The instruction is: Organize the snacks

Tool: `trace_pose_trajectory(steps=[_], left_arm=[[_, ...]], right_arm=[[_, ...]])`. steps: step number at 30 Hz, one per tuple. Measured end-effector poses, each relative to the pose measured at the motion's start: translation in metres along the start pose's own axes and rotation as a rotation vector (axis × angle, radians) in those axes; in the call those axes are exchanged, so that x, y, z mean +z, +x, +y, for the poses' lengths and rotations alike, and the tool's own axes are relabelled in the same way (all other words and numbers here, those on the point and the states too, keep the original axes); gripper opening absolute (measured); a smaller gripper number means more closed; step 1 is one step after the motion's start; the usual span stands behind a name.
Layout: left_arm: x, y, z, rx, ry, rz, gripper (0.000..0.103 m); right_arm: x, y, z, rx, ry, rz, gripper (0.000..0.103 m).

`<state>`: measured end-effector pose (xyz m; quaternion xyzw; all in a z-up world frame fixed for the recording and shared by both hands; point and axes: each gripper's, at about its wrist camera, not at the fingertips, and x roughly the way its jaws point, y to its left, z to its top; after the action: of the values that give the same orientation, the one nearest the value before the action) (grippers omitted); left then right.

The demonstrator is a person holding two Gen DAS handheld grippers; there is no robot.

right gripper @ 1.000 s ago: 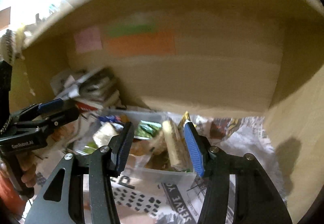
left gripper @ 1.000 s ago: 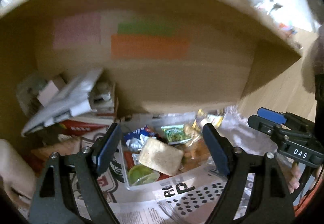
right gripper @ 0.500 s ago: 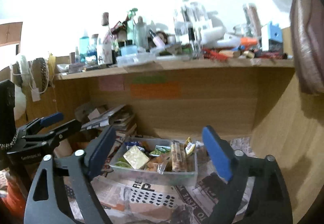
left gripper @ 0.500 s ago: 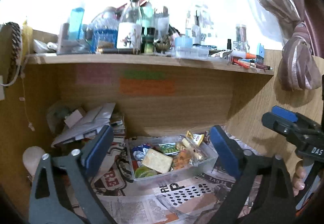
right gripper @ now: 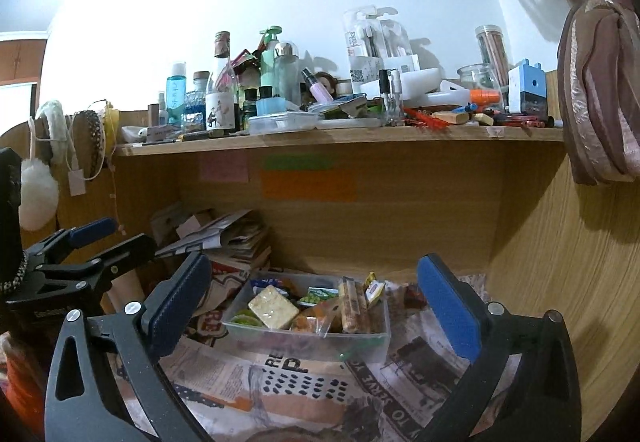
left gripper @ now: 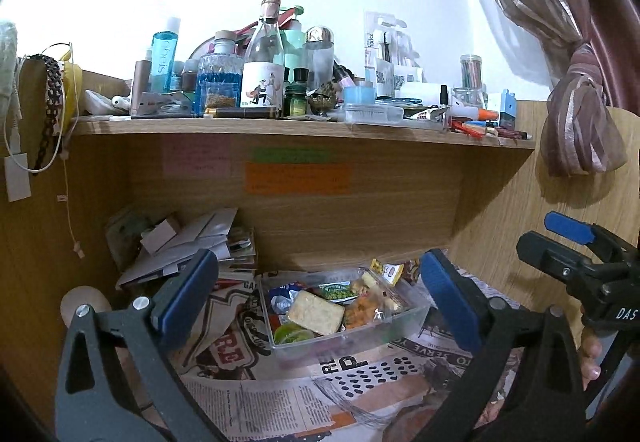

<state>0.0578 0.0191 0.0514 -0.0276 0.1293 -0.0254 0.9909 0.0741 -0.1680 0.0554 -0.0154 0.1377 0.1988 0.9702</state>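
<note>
A clear plastic bin (left gripper: 416, 308) (right gripper: 304, 342) stands on newspaper inside a wooden shelf bay. It holds a cracker packet (left gripper: 316, 312) (right gripper: 272, 306), a green pea packet (left gripper: 338, 292), an orange snack bag (left gripper: 362, 312) and an upright bar (right gripper: 352, 308). Small yellow packets (left gripper: 390, 270) lie at its back right corner. My left gripper (left gripper: 318, 260) and right gripper (right gripper: 314, 260) hover side by side in front of the bin. The jaws of both are opening wide, with nothing gripped between them. The bin sits well beyond the fingertips.
A stack of papers and boxes (left gripper: 188, 238) fills the bay's back left. The shelf above (left gripper: 304, 126) is crowded with bottles and jars. Wooden side walls close in left and right, and a tied curtain (left gripper: 580, 130) hangs at the right. Newspaper (right gripper: 288, 394) lines the floor.
Both grippers have pulled back and risen away from the bin, so the upper shelf now shows. Both pairs of jaws have spread wider, the right one most.
</note>
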Motion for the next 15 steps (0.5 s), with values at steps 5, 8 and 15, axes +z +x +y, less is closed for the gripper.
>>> trace_pose_trajectory(steps=[5,8,15], left_arm=[[-0.0003,-0.0002,-0.0002,-0.003,0.000,-0.001,0.103],[-0.0004,-0.0001,-0.0023,0.006,0.000,0.000,0.103],[-0.0011,-0.0009,-0.0008,0.002,0.010,-0.005,0.103]], right_arm=[[-0.0001,0.0004,-0.0003,0.003,-0.001,0.000,0.103],[-0.0003,0.0005,0.0011,0.000,-0.003,-0.001,0.103],[-0.0010,0.0023,0.0033,0.000,-0.016,-0.001,0.103]])
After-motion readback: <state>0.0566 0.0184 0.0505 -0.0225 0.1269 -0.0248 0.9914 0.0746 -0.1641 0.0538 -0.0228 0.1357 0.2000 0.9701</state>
